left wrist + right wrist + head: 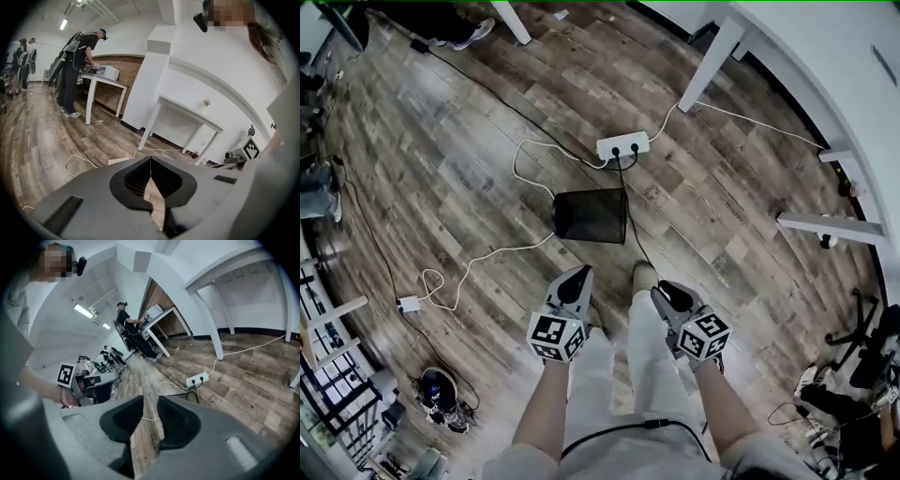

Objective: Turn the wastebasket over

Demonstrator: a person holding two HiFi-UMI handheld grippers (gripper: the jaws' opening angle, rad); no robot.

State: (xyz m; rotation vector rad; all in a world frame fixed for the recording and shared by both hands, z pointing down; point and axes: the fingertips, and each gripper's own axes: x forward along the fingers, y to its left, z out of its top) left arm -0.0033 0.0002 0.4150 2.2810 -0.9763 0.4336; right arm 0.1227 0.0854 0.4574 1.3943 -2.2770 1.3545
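Note:
The black mesh wastebasket (591, 216) rests on the wood floor in the head view and appears to lie on its side. Both grippers hang in the air short of it, above the person's legs. My left gripper (578, 274) points at the basket's near edge with its jaws shut and nothing between them (150, 159). My right gripper (661, 292) is a little to the right and nearer, its jaws parted and empty (150, 401). A sliver of the basket's mesh (193, 398) shows just past its right jaw.
A white power strip (622, 145) with plugged black and white cables lies just beyond the basket. White table legs (708, 66) stand at the far right, and a small white charger (409, 304) lies left. People (77, 70) stand at a distant table.

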